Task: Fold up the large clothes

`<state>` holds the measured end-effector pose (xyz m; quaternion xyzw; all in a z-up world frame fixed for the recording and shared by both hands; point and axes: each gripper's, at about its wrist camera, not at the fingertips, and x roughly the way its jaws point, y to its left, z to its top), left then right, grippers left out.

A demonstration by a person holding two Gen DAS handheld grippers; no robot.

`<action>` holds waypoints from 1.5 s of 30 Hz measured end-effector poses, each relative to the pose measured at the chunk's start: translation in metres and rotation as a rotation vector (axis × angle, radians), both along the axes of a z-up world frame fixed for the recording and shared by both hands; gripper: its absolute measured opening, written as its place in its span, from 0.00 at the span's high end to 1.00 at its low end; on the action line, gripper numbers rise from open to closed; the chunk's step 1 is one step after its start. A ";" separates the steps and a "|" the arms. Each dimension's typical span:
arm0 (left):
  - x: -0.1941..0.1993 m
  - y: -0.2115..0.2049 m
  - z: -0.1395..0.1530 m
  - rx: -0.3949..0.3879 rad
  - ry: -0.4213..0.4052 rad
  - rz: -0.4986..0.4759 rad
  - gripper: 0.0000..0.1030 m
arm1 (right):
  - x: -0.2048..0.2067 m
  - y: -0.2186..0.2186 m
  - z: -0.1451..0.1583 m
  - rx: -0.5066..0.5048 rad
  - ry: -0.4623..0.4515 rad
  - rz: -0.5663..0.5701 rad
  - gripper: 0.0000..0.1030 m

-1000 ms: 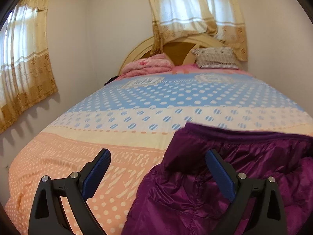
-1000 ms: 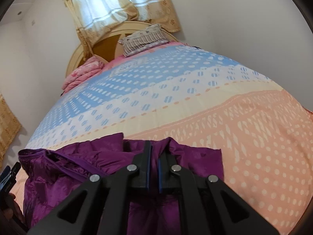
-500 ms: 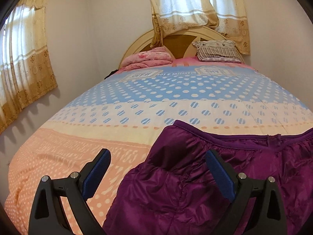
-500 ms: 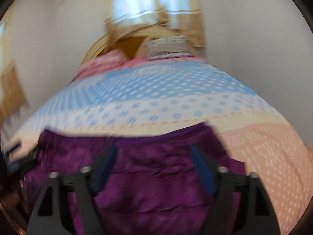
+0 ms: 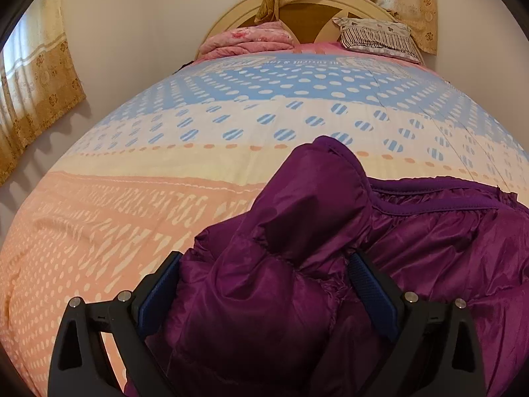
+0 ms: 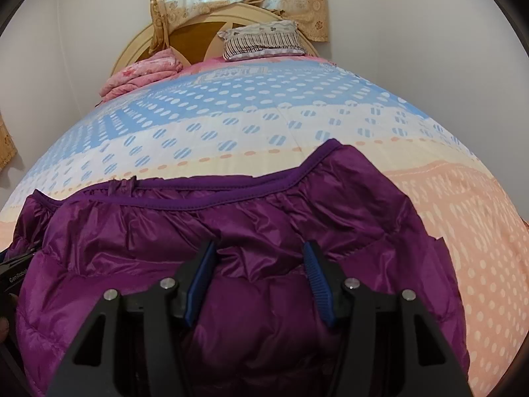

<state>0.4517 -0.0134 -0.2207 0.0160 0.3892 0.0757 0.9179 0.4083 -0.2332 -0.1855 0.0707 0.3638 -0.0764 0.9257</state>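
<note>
A shiny purple puffer jacket (image 5: 330,238) lies on the near end of the bed, its darker hem band running across the far edge; it also shows in the right wrist view (image 6: 251,231). My left gripper (image 5: 264,274) is open, low over the jacket's left side, with a bunched fold bulging between its blue pads. My right gripper (image 6: 259,264) is open over the jacket's right half, with fabric between its fingers. The other gripper's black body (image 6: 13,271) peeks in at the left edge of the right wrist view.
The bed cover (image 5: 165,172) has peach, cream and blue dotted bands. A pink folded blanket (image 5: 251,39) and a striped pillow (image 5: 377,38) lie by the headboard. Walls stand close on both sides, with curtains (image 5: 36,76) at the left.
My right gripper opened and let go of the jacket. Both grippers dropped lower and closer onto the jacket, and the left one now has a fold between its fingers.
</note>
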 end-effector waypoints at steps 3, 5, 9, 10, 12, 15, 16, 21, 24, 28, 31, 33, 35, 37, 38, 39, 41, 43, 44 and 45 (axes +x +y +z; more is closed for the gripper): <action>0.002 0.000 -0.004 -0.004 0.025 -0.001 0.02 | 0.001 0.000 -0.002 -0.006 0.019 -0.006 0.44; 0.003 0.000 -0.005 -0.004 0.034 -0.002 0.01 | 0.009 -0.001 -0.005 -0.012 0.039 -0.015 0.44; 0.002 0.000 -0.006 0.003 0.042 -0.003 0.01 | 0.011 0.000 -0.008 -0.023 0.059 -0.029 0.42; 0.002 -0.001 -0.007 0.006 0.043 -0.003 0.01 | 0.011 0.000 -0.009 -0.025 0.063 -0.031 0.42; 0.003 -0.001 -0.007 0.010 0.047 -0.004 0.01 | 0.012 0.000 -0.010 -0.031 0.075 -0.037 0.40; 0.006 0.000 -0.008 0.008 0.051 -0.006 0.01 | 0.013 0.001 -0.012 -0.037 0.084 -0.042 0.39; 0.006 0.000 -0.008 0.007 0.052 -0.006 0.01 | 0.013 0.001 -0.012 -0.039 0.086 -0.043 0.39; 0.006 0.000 -0.008 0.006 0.052 -0.006 0.01 | 0.017 0.002 -0.014 -0.057 0.110 -0.048 0.38; 0.006 0.000 -0.008 0.007 0.052 -0.006 0.01 | 0.019 0.003 -0.016 -0.071 0.120 -0.051 0.37; 0.006 0.000 -0.009 0.009 0.052 -0.005 0.01 | 0.020 0.003 -0.017 -0.082 0.131 -0.053 0.37; 0.006 0.000 -0.009 0.010 0.052 -0.005 0.01 | 0.021 0.004 -0.018 -0.089 0.139 -0.053 0.36; 0.006 0.001 -0.010 0.012 0.053 -0.004 0.01 | 0.022 0.004 -0.019 -0.097 0.145 -0.055 0.35; 0.006 0.001 -0.010 0.014 0.054 -0.003 0.01 | 0.022 0.005 -0.019 -0.100 0.146 -0.057 0.35; 0.006 0.001 -0.010 0.013 0.054 -0.003 0.01 | 0.022 0.006 -0.019 -0.098 0.145 -0.057 0.35; 0.005 0.001 -0.010 0.014 0.054 -0.003 0.01 | 0.022 0.006 -0.018 -0.098 0.145 -0.057 0.35; 0.005 0.001 -0.010 0.013 0.054 -0.003 0.01 | 0.022 0.006 -0.019 -0.099 0.144 -0.058 0.35; 0.006 0.001 -0.011 0.013 0.054 -0.003 0.01 | 0.022 0.006 -0.018 -0.099 0.144 -0.058 0.35; 0.005 0.001 -0.010 0.014 0.054 -0.003 0.01 | 0.023 0.006 -0.018 -0.100 0.144 -0.057 0.35; 0.005 0.001 -0.011 0.017 0.054 -0.003 0.01 | 0.023 0.006 -0.018 -0.103 0.145 -0.058 0.34; 0.005 0.001 -0.011 0.019 0.054 -0.003 0.01 | 0.023 0.006 -0.018 -0.106 0.146 -0.058 0.33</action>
